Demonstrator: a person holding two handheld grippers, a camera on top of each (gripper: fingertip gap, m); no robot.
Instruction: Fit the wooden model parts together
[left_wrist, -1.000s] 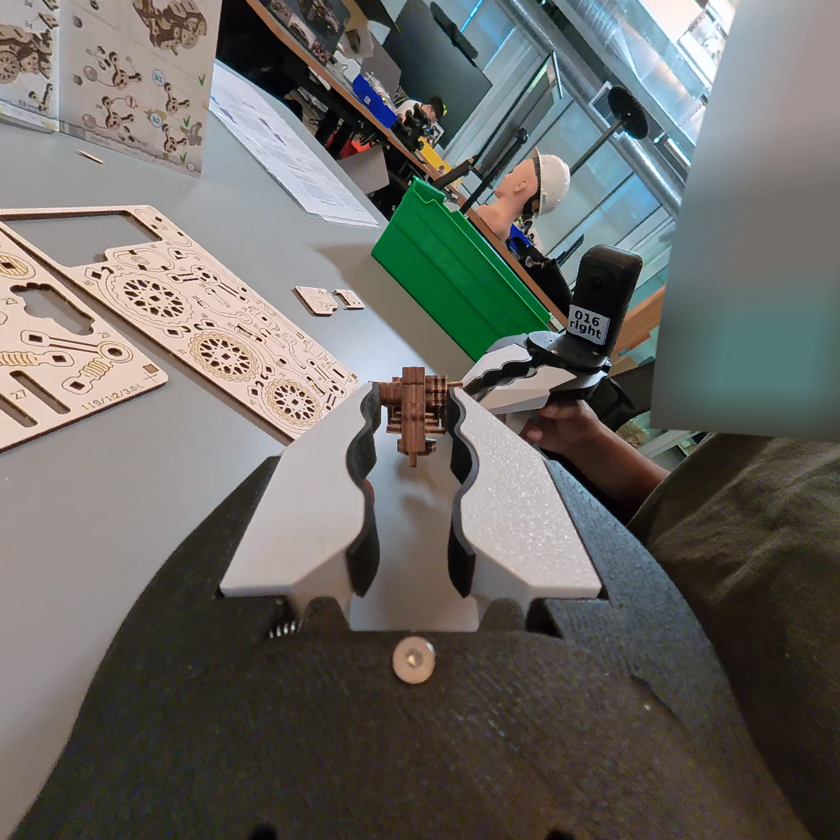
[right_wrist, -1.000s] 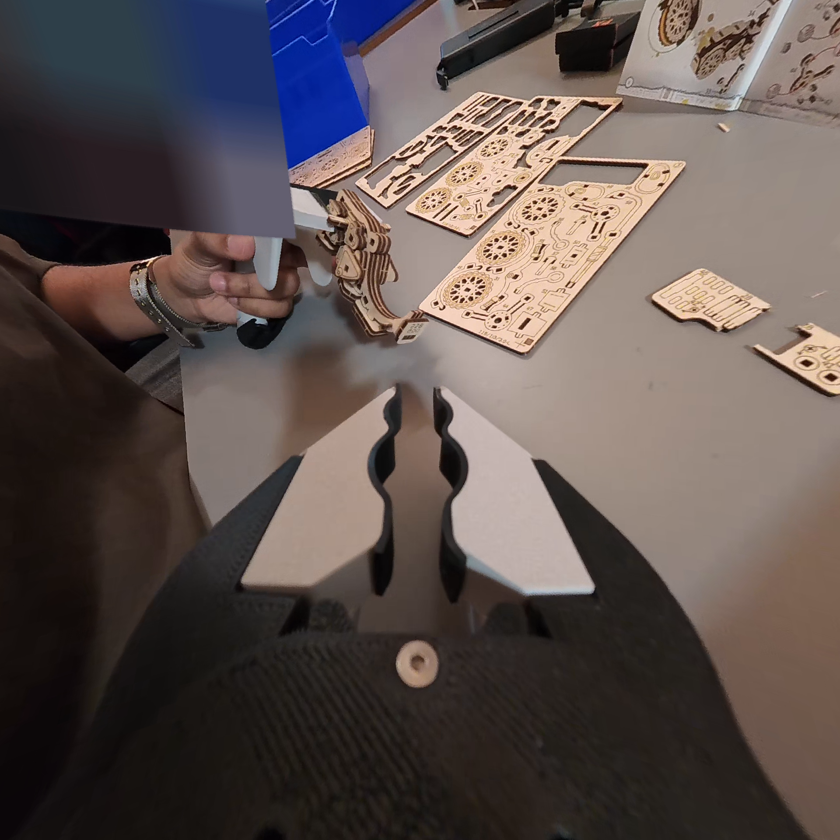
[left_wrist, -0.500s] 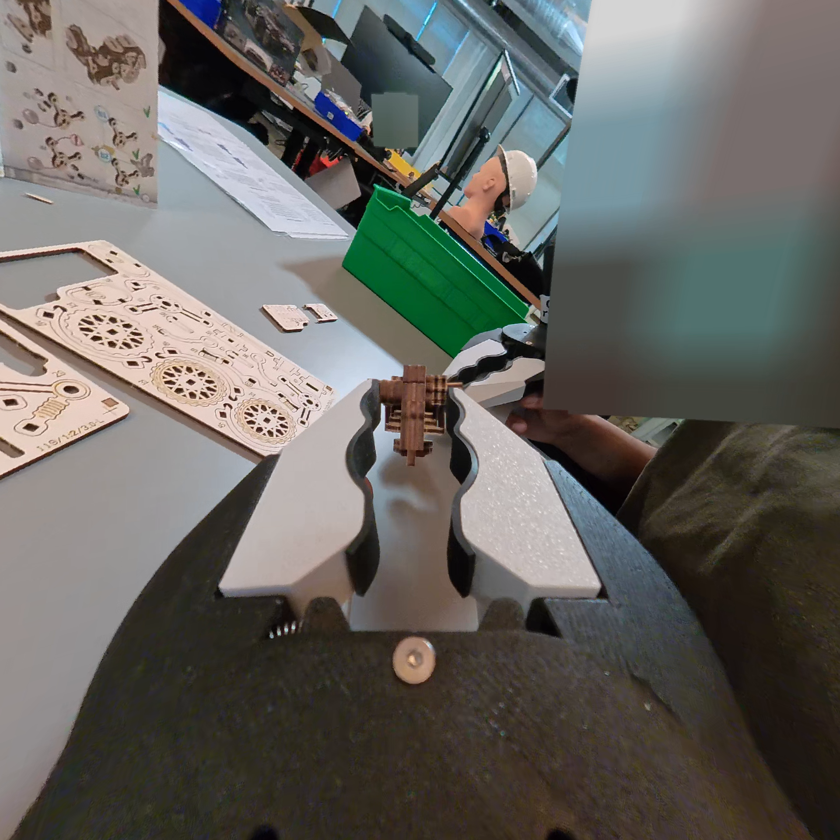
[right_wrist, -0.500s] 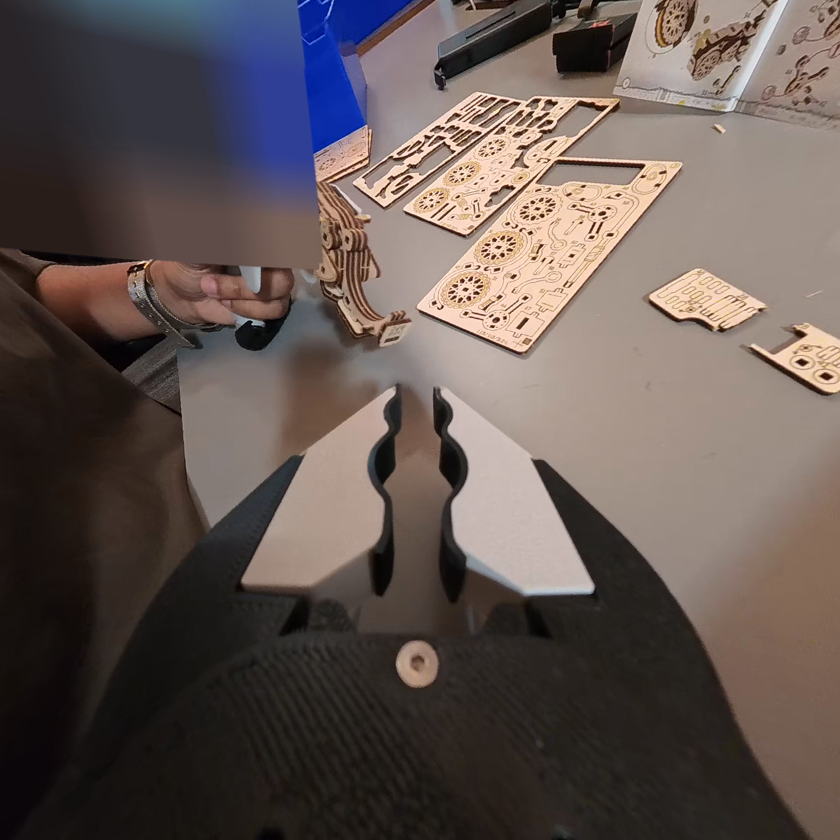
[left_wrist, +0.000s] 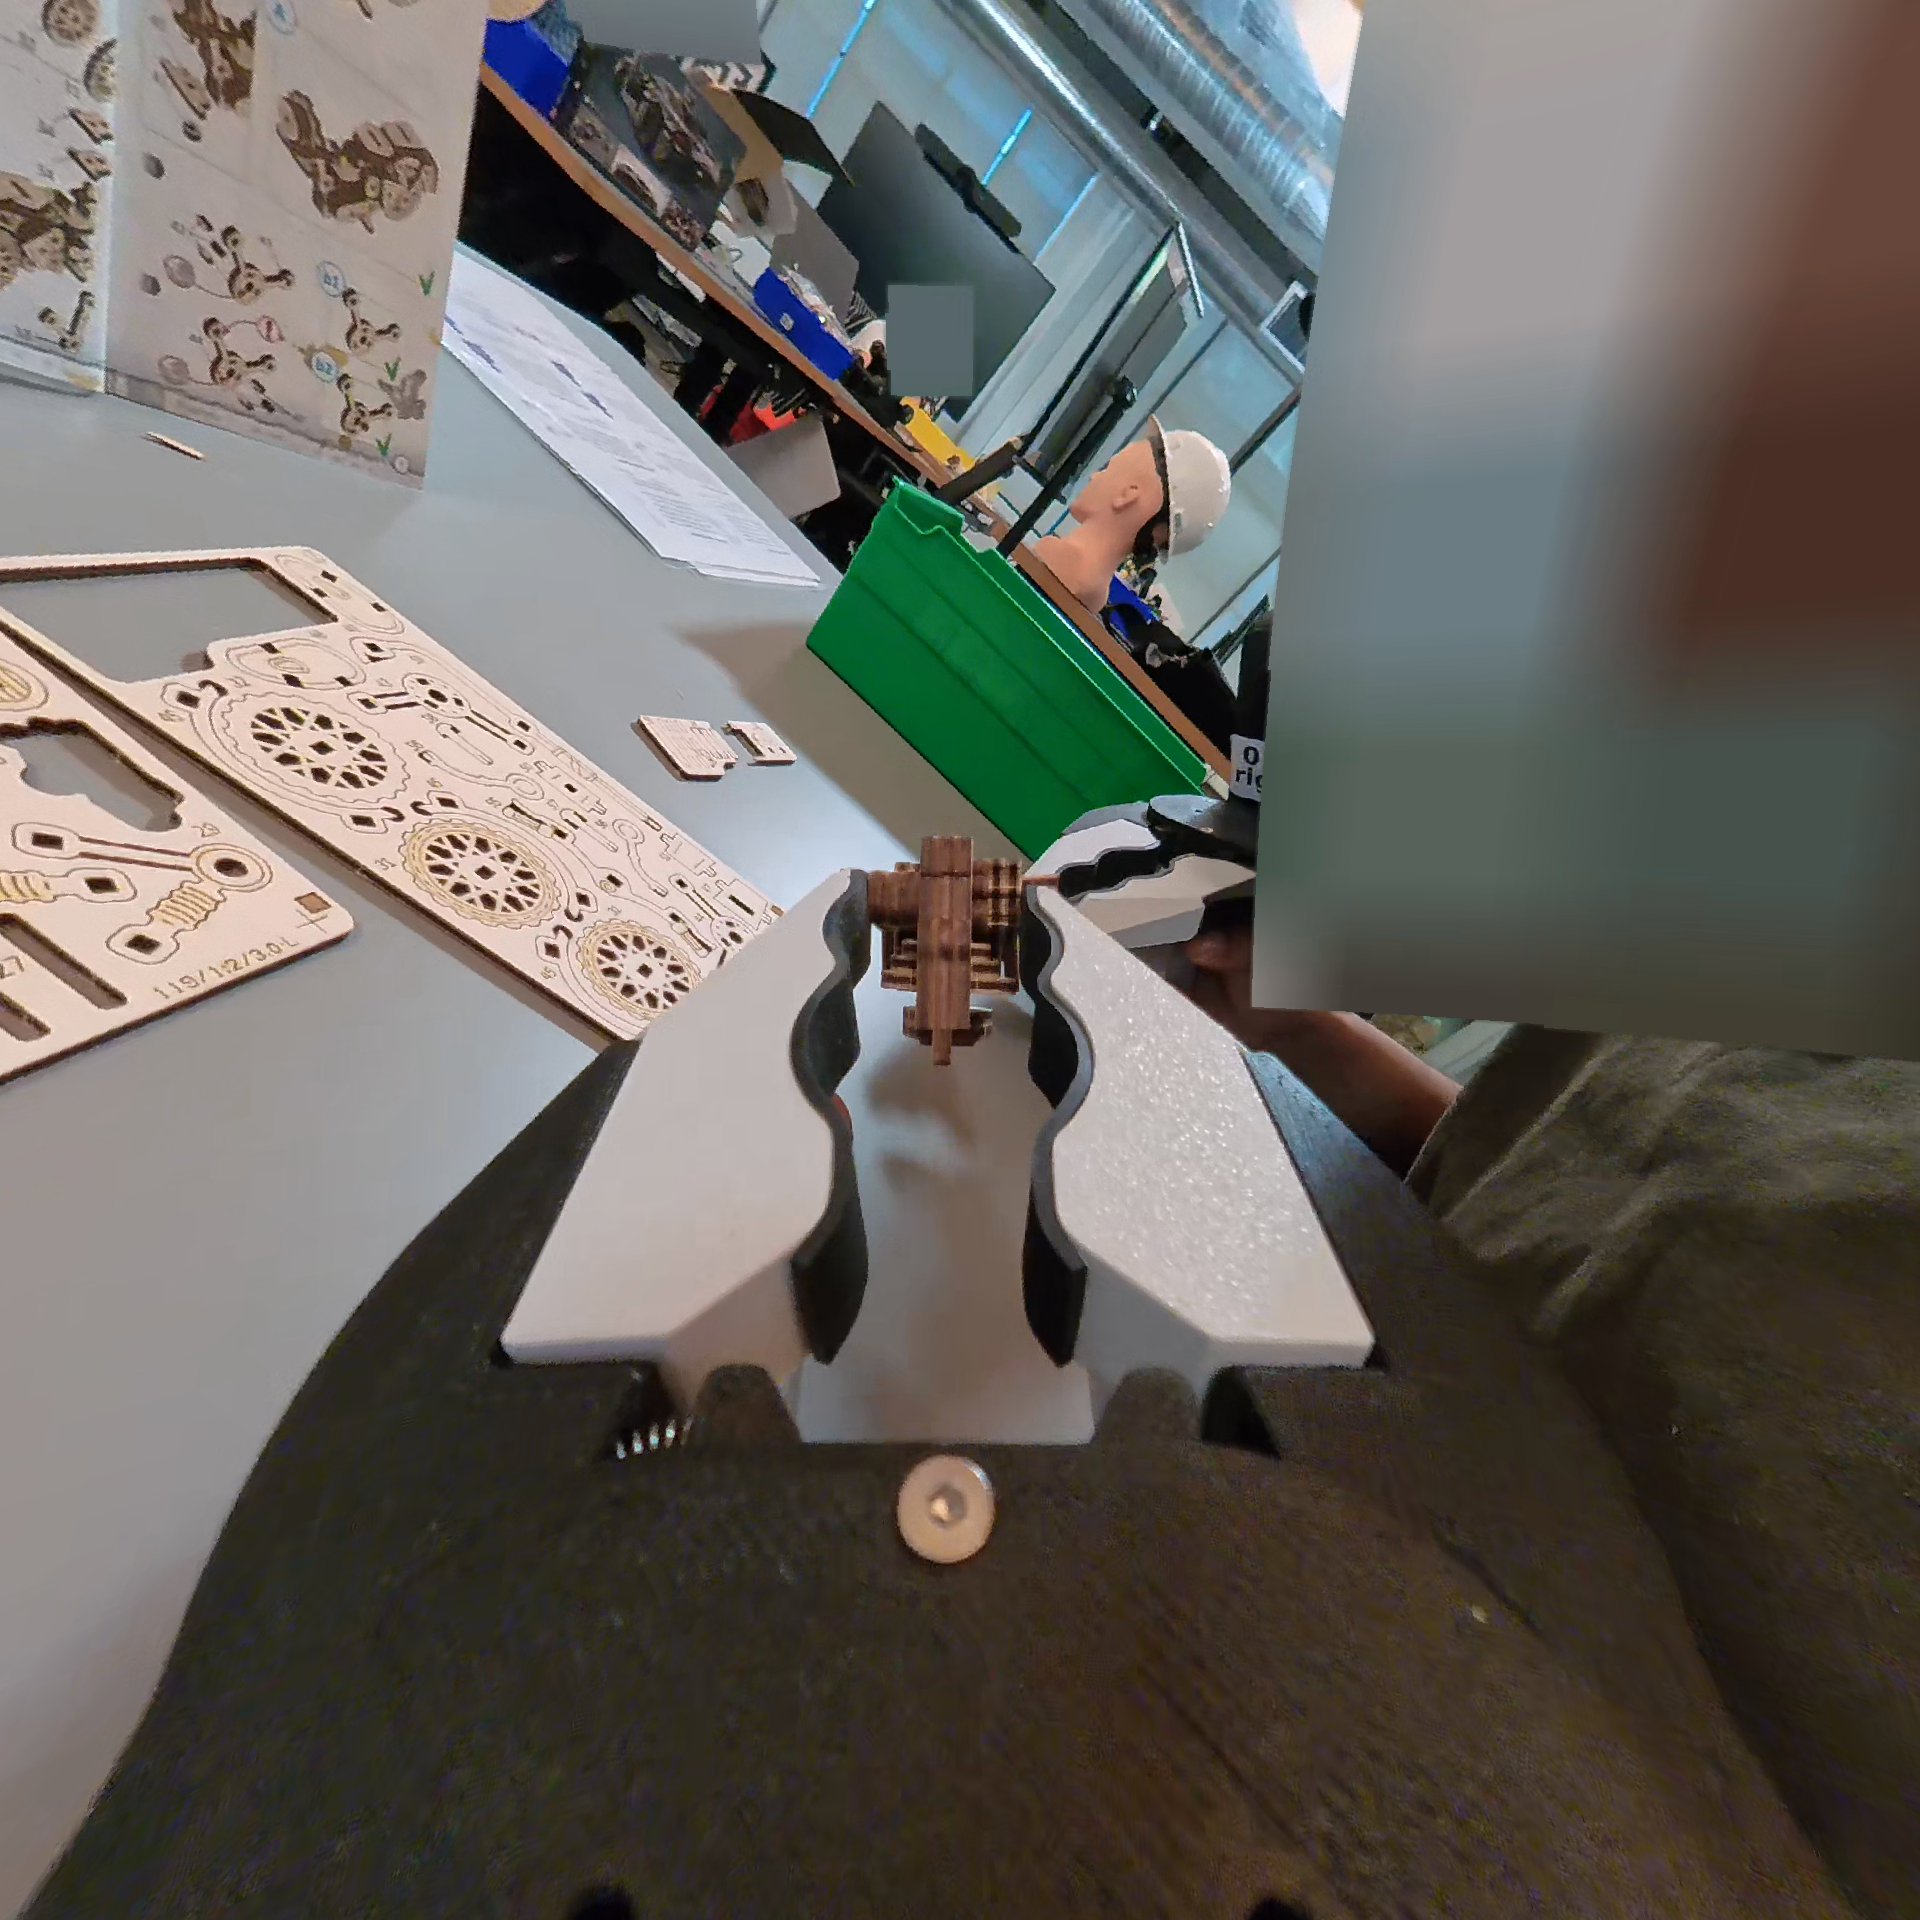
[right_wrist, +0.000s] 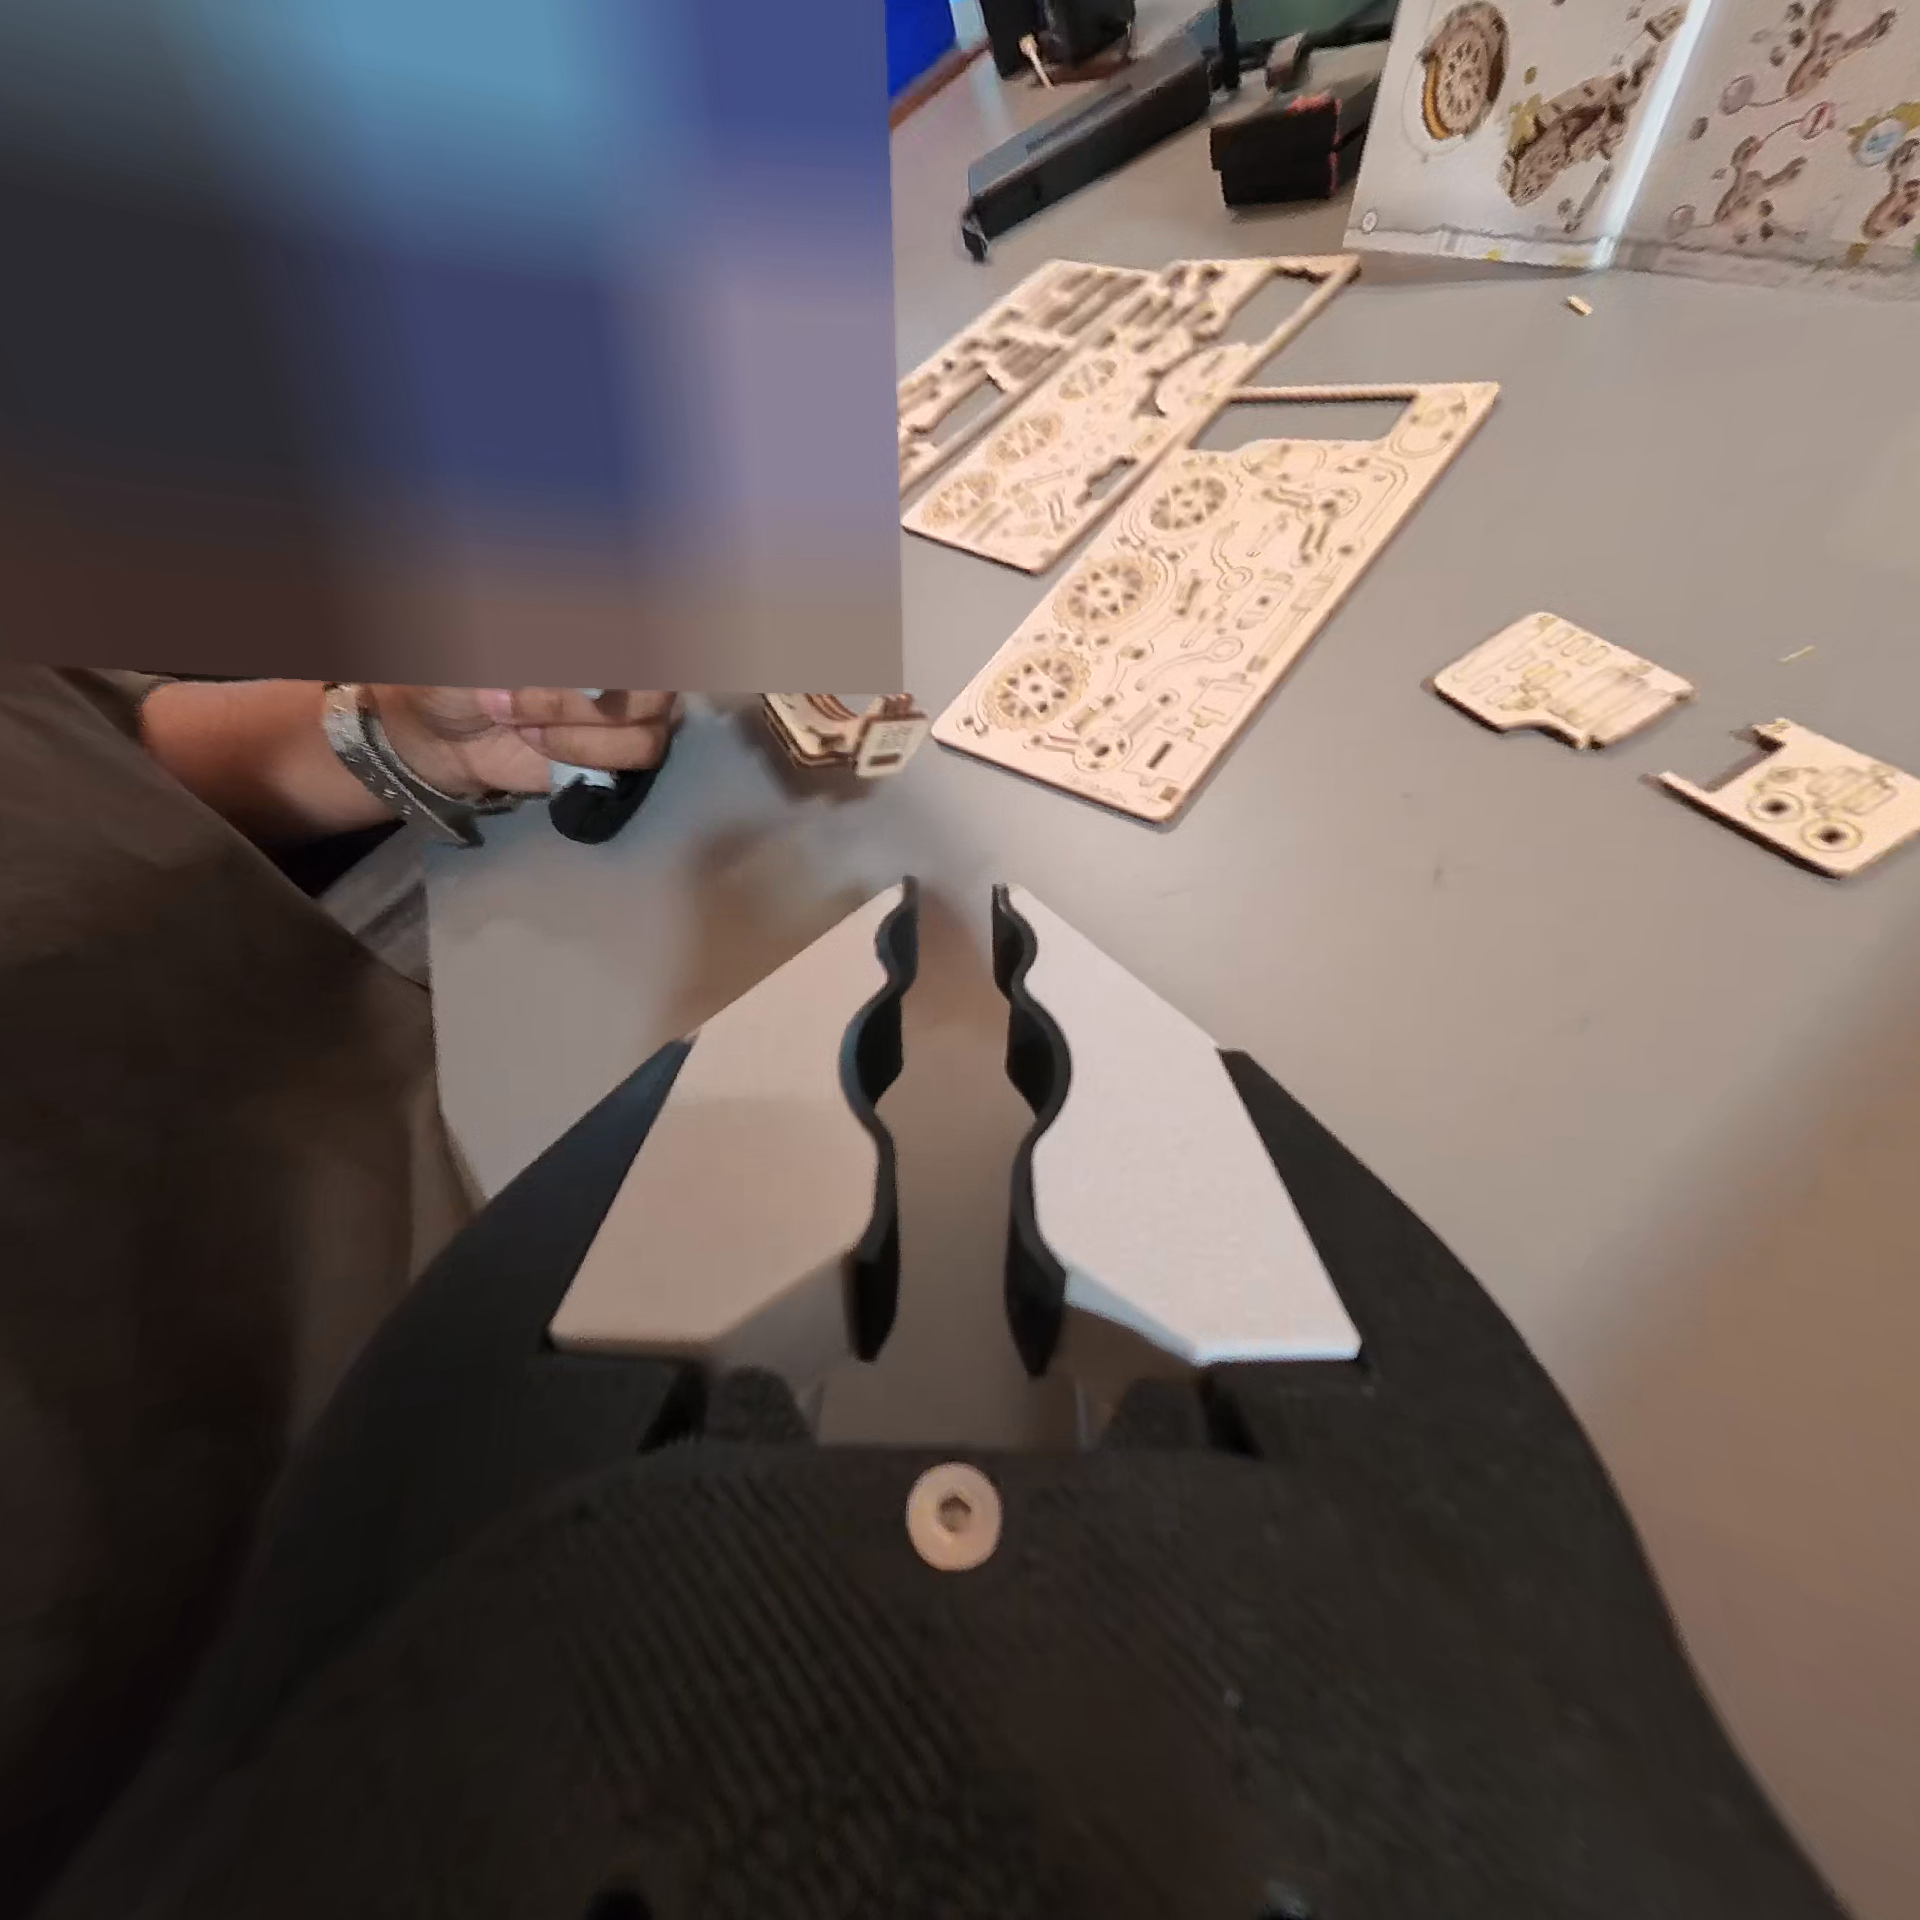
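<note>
— Progress, as we read it from the counter (right_wrist: 1455, 1039): the left claw (left_wrist: 940, 914) is clamped on a small brown wooden assembly (left_wrist: 940, 935), several layers already slotted together and held clear above the grey surface near the counter's near edge. In the right wrist view only the assembly's lower end (right_wrist: 852, 732) shows, under a blur patch, beside the hand (right_wrist: 520, 738) on the left tool.

— And the right claw (right_wrist: 954, 894)?

— Narrowly parted, with nothing between its tips – we see bare counter through the gap. In the left wrist view it (left_wrist: 1122, 883) sits just beside the assembly; whether it touches, we cannot tell.

— How much is left?

— Plenty, we judge. Two large laser-cut sheets (right_wrist: 1216, 592) (right_wrist: 1091, 405) lie flat with most parts, gear wheels included, not yet punched out, and two small loose pieces (right_wrist: 1564, 681) (right_wrist: 1797, 795) sit apart to the right. The folded instruction sheet (right_wrist: 1642, 135) stands at the far side.

— Room to move?

— Open grey counter lies ahead of the right claw and to its right, before the loose pieces. The tighter side is the left – the counter's edge, the person's lap and the nearer sheet's corner all crowd the assembly. A green bin (left_wrist: 987, 675) stands beyond the counter.
</note>
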